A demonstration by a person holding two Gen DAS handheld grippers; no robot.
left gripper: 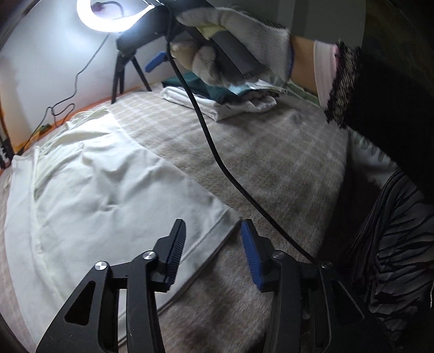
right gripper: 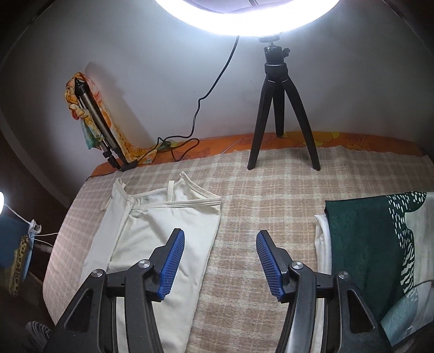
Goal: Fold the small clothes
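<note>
**Cream camisole flat on the bed, both tongs spread and empty**

On the beige-and-cream checked woven blanket (right gripper: 257,195) that covers the bed lies the cream strappy camisole top (right gripper: 152,230), spread flat with its thin shoulder straps toward the wall and its hem toward the cameras. In the left wrist view the same garment (left gripper: 89,190) fills the left half of the blanket, faintly creased, with one hem corner just ahead of the fingertips.

The left tongs (left gripper: 214,233) hover above that hem corner, jaws apart, nothing between the ribbed blue pads. The right tongs (right gripper: 220,239) are likewise spread and empty; the left finger hangs over the camisole's right edge and the right finger over bare blanket. No earlier view is given, so only this stance can be told.

To the right of the camisole, well apart from it, sits a stack of folded clothes (right gripper: 374,244): a dark green printed piece on top of white fabric. Beyond it a black mini tripod (right gripper: 282,114) stands at the blanket's far edge, carrying a glowing white ring light (right gripper: 244,21). An orange floral sheet (right gripper: 352,139) shows along the wall.

In the left wrist view a grey work-gloved hand (left gripper: 238,46) grips the other tool's handle, and a black cable (left gripper: 211,141) trails down from it.
</note>
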